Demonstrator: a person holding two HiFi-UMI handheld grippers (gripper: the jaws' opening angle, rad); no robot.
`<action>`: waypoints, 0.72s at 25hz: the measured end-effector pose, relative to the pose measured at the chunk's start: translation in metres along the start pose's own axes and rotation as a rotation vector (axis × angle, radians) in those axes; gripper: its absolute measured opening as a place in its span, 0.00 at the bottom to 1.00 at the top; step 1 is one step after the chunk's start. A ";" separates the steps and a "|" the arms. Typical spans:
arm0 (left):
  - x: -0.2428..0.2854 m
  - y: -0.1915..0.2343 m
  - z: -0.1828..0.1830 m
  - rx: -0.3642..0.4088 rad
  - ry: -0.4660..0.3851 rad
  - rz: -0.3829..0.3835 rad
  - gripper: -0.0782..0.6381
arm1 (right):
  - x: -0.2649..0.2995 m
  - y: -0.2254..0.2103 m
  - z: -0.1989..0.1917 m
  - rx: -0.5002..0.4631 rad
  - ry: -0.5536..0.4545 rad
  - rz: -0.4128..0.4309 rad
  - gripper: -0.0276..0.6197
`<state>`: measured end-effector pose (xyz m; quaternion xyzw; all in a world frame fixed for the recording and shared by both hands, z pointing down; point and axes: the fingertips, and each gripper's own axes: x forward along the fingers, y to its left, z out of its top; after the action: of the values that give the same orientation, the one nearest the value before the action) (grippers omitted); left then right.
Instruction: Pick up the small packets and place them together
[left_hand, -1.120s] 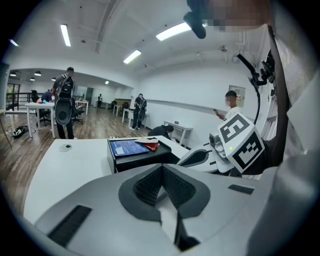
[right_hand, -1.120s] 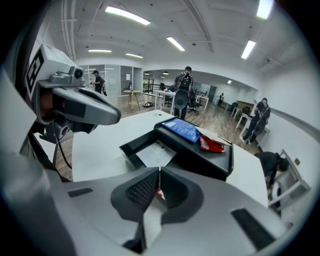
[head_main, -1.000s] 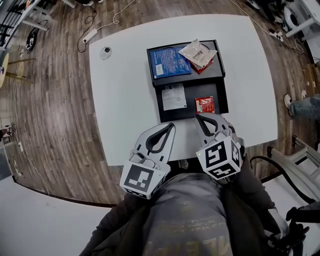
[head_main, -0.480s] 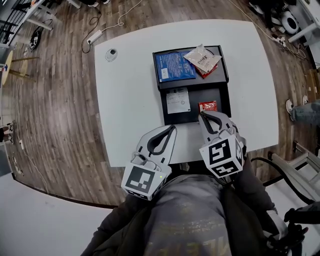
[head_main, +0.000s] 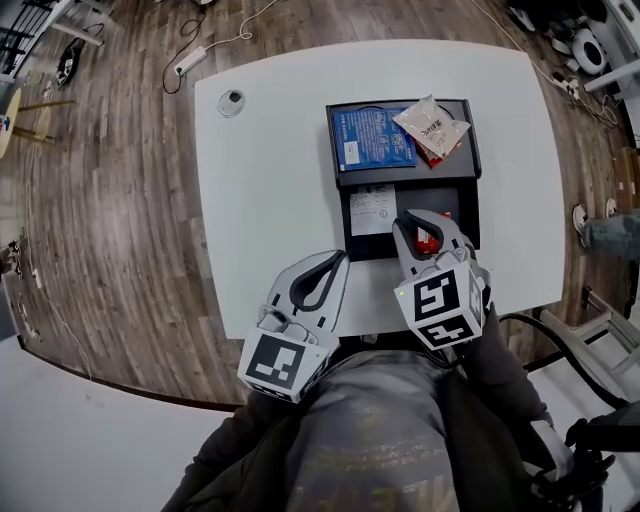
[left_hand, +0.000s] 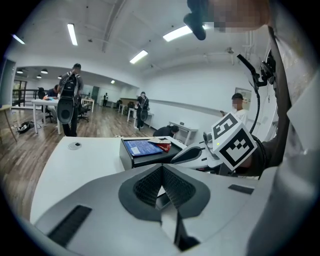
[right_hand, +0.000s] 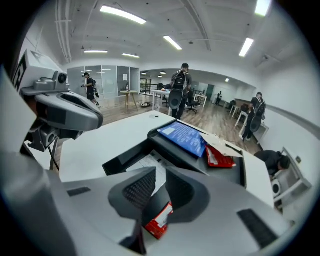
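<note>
Now the right tongs (head_main: 424, 222) have slid forward over the tray (head_main: 347, 230), jaws just parting narrowly over the red packet (right_hand: 160, 220) at one o'clock; left tongs (left_hand: 162, 171) pinched shut, empty. A grab looks imminent.

Red packet (right_hand: 159, 222), near compartment of the black tray (head_main: 405, 180): one end shows in the gap of the right gripper (right_hand: 160, 172), whose jaws have just been opening. The rest lies beneath the jaw bodies, and pad contact cannot be told. Second red packet (head_main: 432, 155), beyond the tips: mostly covered by a white packet (head_main: 432, 125). Paper slip (head_main: 371, 210) left of the jaws and blue booklet (head_main: 372, 138) beyond it: print too small to read. Round item (head_main: 232, 101), far beyond and left: too small to name. Person's leg (head_main: 608, 232), right of the gripper: cut off by the edge.
</note>
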<state>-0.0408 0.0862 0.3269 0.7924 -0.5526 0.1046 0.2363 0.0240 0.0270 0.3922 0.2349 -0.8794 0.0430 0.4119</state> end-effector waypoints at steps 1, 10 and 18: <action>0.000 0.005 0.000 -0.005 0.002 0.003 0.11 | 0.006 0.001 0.000 0.004 0.017 0.010 0.13; 0.007 0.040 -0.008 -0.045 0.034 0.003 0.11 | 0.057 0.010 -0.019 0.029 0.207 0.090 0.41; 0.016 0.059 -0.014 -0.065 0.063 -0.016 0.11 | 0.073 0.008 -0.030 0.083 0.247 0.126 0.43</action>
<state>-0.0880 0.0640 0.3609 0.7850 -0.5417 0.1096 0.2798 0.0009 0.0148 0.4670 0.1890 -0.8325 0.1337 0.5033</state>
